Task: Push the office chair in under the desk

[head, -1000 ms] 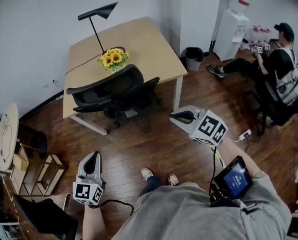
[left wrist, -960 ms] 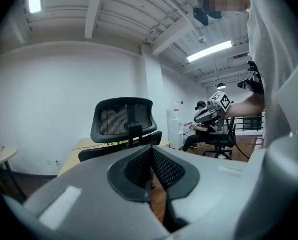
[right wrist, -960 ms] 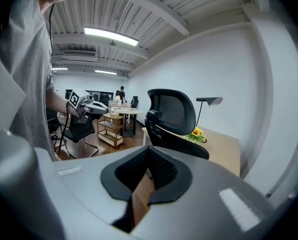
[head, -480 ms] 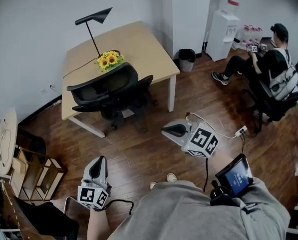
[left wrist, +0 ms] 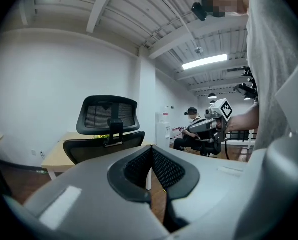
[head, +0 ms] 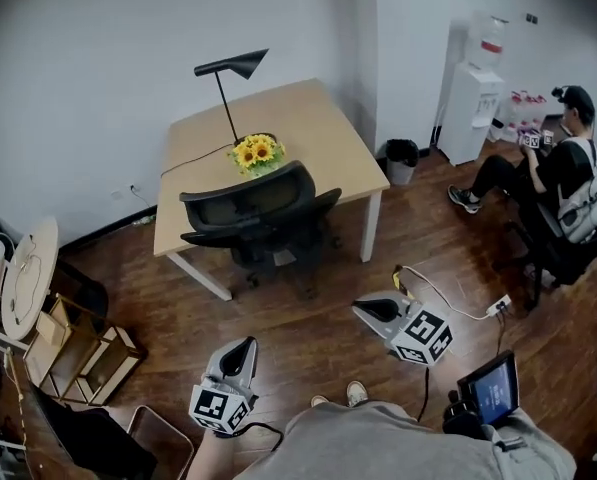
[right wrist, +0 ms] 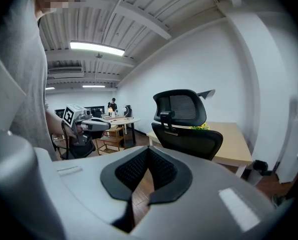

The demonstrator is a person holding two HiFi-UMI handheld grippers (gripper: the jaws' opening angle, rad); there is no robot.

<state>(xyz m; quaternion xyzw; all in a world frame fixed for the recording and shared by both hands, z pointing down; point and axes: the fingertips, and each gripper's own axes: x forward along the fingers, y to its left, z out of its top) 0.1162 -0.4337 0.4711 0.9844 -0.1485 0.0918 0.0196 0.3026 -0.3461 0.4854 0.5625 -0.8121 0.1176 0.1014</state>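
A black mesh-back office chair (head: 258, 203) stands at the near edge of the light wooden desk (head: 308, 128), its seat partly under the top and its back facing me. Both grippers hang well short of it over the wood floor. My left gripper (head: 240, 346) is shut and holds nothing; in the left gripper view its jaws (left wrist: 151, 151) meet, with the chair (left wrist: 109, 129) ahead. My right gripper (head: 366, 308) is shut too and empty. In the right gripper view its jaws (right wrist: 148, 154) are closed and the chair (right wrist: 186, 124) stands ahead to the right.
A black desk lamp (head: 233, 68) and sunflowers (head: 256, 152) sit on the desk. A bin (head: 402, 158) and water dispenser (head: 473, 98) stand to the right, where a person (head: 563, 168) sits. A power strip (head: 498, 308) lies on the floor; wooden shelves (head: 73, 348) stand left.
Both grippers have drawn back toward me and sit lower in the head view, farther from the chair. The chair has kept its place at the desk.
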